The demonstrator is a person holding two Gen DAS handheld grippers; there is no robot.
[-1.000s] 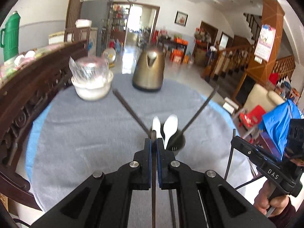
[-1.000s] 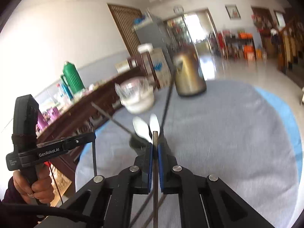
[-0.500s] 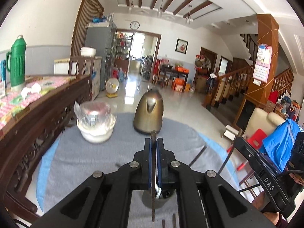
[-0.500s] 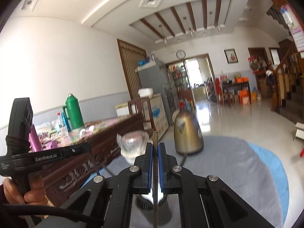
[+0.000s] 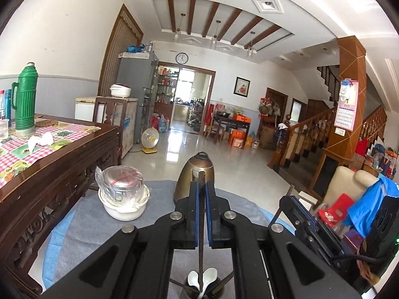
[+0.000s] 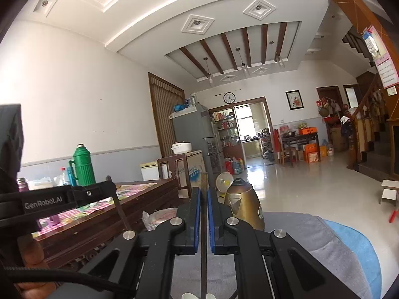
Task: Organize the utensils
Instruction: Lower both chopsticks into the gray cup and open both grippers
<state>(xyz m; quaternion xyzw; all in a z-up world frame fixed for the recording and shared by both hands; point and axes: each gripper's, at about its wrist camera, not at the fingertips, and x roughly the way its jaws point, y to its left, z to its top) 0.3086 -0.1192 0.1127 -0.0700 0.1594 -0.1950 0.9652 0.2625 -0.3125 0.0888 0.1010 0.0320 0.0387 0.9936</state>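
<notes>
Dark thin wooden chopsticks, one in each tool: the left tool (image 5: 202,194) is pinching one chopstick (image 5: 201,236) upright over the small dark holder cup (image 5: 197,290) with white spoons (image 5: 210,275) on the grey-clothed bench (image 5: 82,231), and the right tool (image 6: 204,206) is clamped on another (image 6: 204,236).

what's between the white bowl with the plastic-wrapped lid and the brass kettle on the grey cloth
Nothing: only bare grey tablecloth separates the white bowl from the brass-coloured kettle, seen in the left wrist view.

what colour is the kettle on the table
Brassy gold-brown, with a darker lid knob: the kettle shows best in the right wrist view, standing on the grey-covered table.
</notes>
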